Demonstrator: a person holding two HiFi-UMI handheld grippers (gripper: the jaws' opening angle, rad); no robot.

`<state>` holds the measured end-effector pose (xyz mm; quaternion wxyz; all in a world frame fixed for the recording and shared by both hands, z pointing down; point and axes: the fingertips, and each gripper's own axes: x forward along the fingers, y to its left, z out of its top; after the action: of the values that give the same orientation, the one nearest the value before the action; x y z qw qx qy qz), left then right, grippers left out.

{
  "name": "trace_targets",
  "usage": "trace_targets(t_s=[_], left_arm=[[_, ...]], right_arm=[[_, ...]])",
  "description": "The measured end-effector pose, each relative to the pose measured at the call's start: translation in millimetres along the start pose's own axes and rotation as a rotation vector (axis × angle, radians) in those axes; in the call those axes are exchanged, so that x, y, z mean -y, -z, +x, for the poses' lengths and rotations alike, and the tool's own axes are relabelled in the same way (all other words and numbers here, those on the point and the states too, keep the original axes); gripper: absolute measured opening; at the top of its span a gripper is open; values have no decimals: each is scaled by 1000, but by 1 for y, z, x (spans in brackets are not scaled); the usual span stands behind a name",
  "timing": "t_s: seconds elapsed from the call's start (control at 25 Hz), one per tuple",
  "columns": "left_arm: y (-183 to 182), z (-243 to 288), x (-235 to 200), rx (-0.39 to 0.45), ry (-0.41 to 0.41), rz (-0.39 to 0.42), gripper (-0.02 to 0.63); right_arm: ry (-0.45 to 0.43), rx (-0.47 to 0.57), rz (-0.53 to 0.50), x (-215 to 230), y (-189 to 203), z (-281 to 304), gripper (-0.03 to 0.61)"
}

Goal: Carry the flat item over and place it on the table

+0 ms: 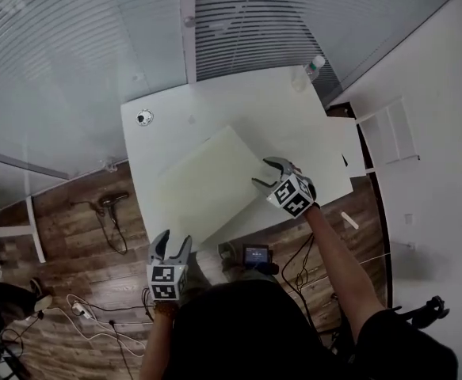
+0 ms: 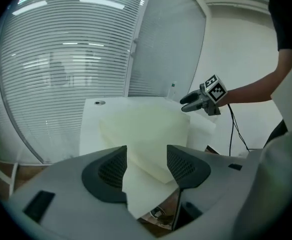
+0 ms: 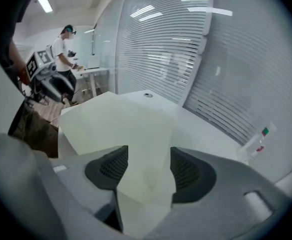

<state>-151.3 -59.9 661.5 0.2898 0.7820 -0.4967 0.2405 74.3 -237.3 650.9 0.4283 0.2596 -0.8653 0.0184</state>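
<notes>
The flat item, a pale cream board point(image 1: 211, 184), lies on the white table point(image 1: 238, 101), turned at an angle to its edges. My right gripper point(image 1: 264, 173) hovers at the board's right corner with its jaws open. In the right gripper view the board point(image 3: 118, 126) fills the gap between the open right gripper point(image 3: 148, 169), and the pads do not press on it. My left gripper point(image 1: 171, 246) is open, just off the table's near edge, apart from the board. In its own view the left gripper point(image 2: 147, 166) frames the board's near corner point(image 2: 146, 134).
A small bottle point(image 1: 316, 63) stands at the table's far right corner and a round fitting point(image 1: 144, 117) sits at its far left. A white shelf unit point(image 1: 389, 133) stands to the right. Cables point(image 1: 96, 323) and a small device point(image 1: 256, 253) lie on the wooden floor. A person point(image 3: 63, 54) stands far off.
</notes>
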Motion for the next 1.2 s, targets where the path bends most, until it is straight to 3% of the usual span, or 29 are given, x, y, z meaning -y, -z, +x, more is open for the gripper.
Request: trace_targets(t_s=[0.12, 0.32, 0.44, 0.6, 0.8, 0.92, 1.2], left_arm=[[3, 8, 7, -7, 18, -39, 261], [2, 17, 6, -28, 23, -48, 261], [2, 28, 13, -29, 35, -30, 261], [11, 30, 21, -41, 29, -39, 261], [22, 27, 19, -51, -15, -76, 261], [23, 30, 12, -54, -27, -106, 261], [15, 56, -2, -135, -21, -143, 261]], right_arm=[[27, 44, 180, 17, 14, 5, 269], [0, -14, 153, 5, 33, 21, 261], [12, 16, 272, 4, 45, 19, 261], [-39, 28, 392, -17, 56, 10, 261], [-66, 82, 306, -40, 50, -4, 259], [-80, 95, 374, -44, 48, -2, 265], [30, 84, 320, -32, 54, 8, 256]])
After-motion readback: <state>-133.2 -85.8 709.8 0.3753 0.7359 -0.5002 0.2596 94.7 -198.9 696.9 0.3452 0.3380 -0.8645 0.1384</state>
